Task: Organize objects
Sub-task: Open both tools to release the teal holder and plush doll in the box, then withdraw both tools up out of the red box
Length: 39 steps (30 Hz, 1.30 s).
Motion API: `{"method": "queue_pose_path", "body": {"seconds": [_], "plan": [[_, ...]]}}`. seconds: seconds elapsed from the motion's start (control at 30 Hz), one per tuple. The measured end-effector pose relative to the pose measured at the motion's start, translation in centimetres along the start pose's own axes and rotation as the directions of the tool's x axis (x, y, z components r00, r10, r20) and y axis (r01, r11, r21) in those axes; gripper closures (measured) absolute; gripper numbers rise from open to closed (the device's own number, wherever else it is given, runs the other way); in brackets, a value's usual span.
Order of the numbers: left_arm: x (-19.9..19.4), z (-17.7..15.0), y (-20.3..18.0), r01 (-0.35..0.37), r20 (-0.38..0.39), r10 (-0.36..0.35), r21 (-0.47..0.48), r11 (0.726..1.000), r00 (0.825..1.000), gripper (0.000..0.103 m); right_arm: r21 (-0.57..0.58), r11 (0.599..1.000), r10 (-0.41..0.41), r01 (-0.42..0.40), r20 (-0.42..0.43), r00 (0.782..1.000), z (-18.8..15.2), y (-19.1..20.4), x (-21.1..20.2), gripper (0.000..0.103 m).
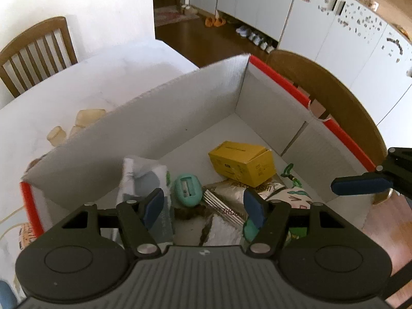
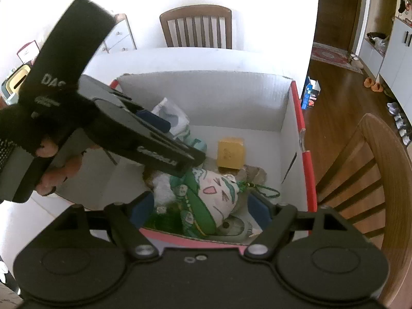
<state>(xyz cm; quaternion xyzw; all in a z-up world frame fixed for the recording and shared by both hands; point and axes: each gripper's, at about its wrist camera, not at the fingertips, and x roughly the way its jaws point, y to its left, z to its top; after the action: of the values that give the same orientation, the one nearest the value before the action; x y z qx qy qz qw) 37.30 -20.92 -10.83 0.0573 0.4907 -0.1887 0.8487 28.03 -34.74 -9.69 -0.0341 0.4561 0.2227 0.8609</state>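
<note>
We hold both tongs over the open cardboard box point(image 1: 159, 128) that sits on the white bench point(image 1: 108, 82). The left tongs point(image 1: 204, 207) stand wide with nothing between their pads, and the right tongs point(image 2: 204, 212) are likewise spread apart and empty, hanging above the near end of the box. Most of the sorting looks done to us: inside the box lie a yellow carton point(image 1: 242, 163), a teal sharpener-like case point(image 1: 186, 189), a clear packet point(image 1: 144, 177), a silver foil pouch point(image 1: 231, 195), and a cat-faced cloth pouch point(image 2: 219, 193) with a green cord point(image 2: 260, 189) beside it, all heaped toward the near end, while the far end is bare floor. What is left, as far as we can see, is a few pale translucent containers point(image 1: 77, 123) standing on the bench just outside the box's far wall; we judge those are next to go in.
</note>
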Motion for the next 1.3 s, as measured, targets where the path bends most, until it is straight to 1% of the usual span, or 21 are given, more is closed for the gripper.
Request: {"method": "queue_pose_path", "body": {"seconds": [0.17, 0.33, 0.37, 0.4, 0.53, 0.63, 0.67, 0.73, 0.97, 1.1, 1.2, 1.3], "plan": [[-2.5, -1.0, 0.8, -0.005, 0.054, 0.005, -0.014, 1.000, 0.999, 0.035, 0.027, 1.000, 0.005, -0.006, 0.020, 1.000, 0.2, 0.6, -1.2, 0.021], [-5.5, -1.8, 1.9, 0.020, 0.117, -0.015, -0.037, 0.999, 0.993, 0.035, 0.037, 0.999, 0.014, -0.016, 0.058, 0.998, 0.5, 1.6, -2.8, 0.014], [-6.1, -2.1, 2.1, 0.022, 0.127, -0.017, -0.040, 0.999, 0.992, 0.034, 0.037, 0.999, 0.017, -0.020, 0.066, 0.998, 0.6, 1.9, -3.1, 0.014], [-6.7, -2.3, 2.3, 0.023, 0.138, -0.017, -0.045, 0.999, 0.990, 0.030, 0.038, 0.999, 0.017, -0.020, 0.073, 0.997, 0.7, 2.2, -3.4, 0.013], [-9.1, -3.3, 3.4, 0.021, 0.181, -0.009, -0.060, 0.998, 0.983, 0.029, 0.046, 0.999, 0.017, -0.021, 0.099, 0.995, 0.8, 3.4, -4.5, 0.012], [-10.6, -4.1, 4.2, -0.002, 0.200, 0.013, -0.059, 0.998, 0.980, 0.029, 0.048, 0.999, 0.001, -0.007, 0.123, 0.992, 0.9, 4.5, -5.3, 0.009], [-11.1, -4.5, 4.5, -0.007, 0.210, 0.020, -0.062, 0.998, 0.978, 0.028, 0.051, 0.999, -0.004, -0.003, 0.132, 0.991, 0.9, 5.0, -5.5, 0.008], [-12.1, -5.0, 5.3, -0.012, 0.226, 0.027, -0.069, 0.998, 0.974, 0.021, 0.060, 0.998, -0.015, 0.006, 0.152, 0.988, 1.0, 5.7, -6.0, 0.006], [-15.4, -7.7, 8.2, -0.024, 0.275, 0.045, -0.080, 0.997, 0.960, 0.021, 0.101, 0.995, -0.041, 0.021, 0.199, 0.979, 1.1, 9.0, -6.5, 0.002], [-16.8, -9.4, 9.8, -0.043, 0.286, 0.064, -0.081, 0.996, 0.956, 0.014, 0.119, 0.993, -0.037, 0.011, 0.220, 0.975, 1.0, 11.3, -6.2, 0.001], [-17.6, -10.5, 11.0, -0.055, 0.289, 0.076, -0.080, 0.995, 0.954, 0.013, 0.114, 0.993, -0.031, 0.006, 0.218, 0.975, 1.0, 13.2, -5.8, 0.001], [-18.4, -11.6, 12.1, -0.063, 0.297, 0.082, -0.073, 0.995, 0.951, 0.004, 0.107, 0.994, -0.020, -0.004, 0.217, 0.976, 1.2, 15.2, -5.2, 0.001]]}}
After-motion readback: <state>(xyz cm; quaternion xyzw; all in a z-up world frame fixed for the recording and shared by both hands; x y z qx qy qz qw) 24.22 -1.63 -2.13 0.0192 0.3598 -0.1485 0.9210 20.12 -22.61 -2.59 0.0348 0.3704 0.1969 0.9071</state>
